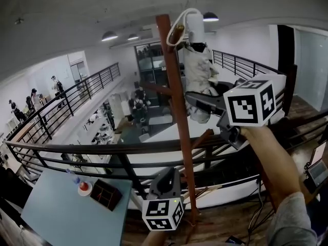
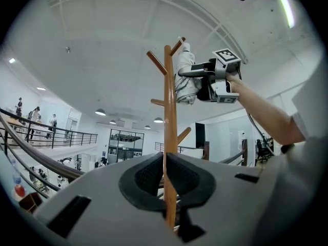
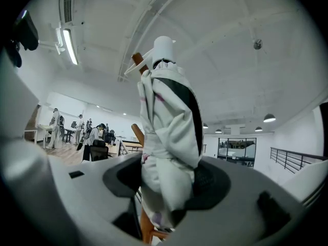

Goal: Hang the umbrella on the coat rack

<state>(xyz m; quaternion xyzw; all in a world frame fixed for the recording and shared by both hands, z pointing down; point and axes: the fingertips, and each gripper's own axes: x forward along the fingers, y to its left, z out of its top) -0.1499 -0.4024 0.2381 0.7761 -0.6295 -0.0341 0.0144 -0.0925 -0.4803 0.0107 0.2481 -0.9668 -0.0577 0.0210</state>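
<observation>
Between the pads of the right claw [image 3: 171,182] sits the folded white umbrella [image 1: 199,68]. The pads press on its bundled cloth from both sides, so the claw is clamped on it. The umbrella stands upright, with its white handle [image 3: 164,47] well above the claw and its lower end just below the pads. Just above the handle, a white loop [image 1: 180,18] lies at the tip of an upper peg [image 1: 177,33] of the coat rack [image 1: 177,101]; whether the loop is fully over the peg is hard to tell. The rack's brown pole stands close beside the umbrella, just left of the right claw in the head view.

Lower down, the left claw [image 2: 166,178] is closed on that same pole, which runs straight up between its two pads. From the left claw, the right claw and the umbrella show high up and a little to the right, beside the top pegs. Beyond both claws runs a dark railing [image 1: 102,147], and a pale blue table [image 1: 61,209] lies below and left of the left claw.
</observation>
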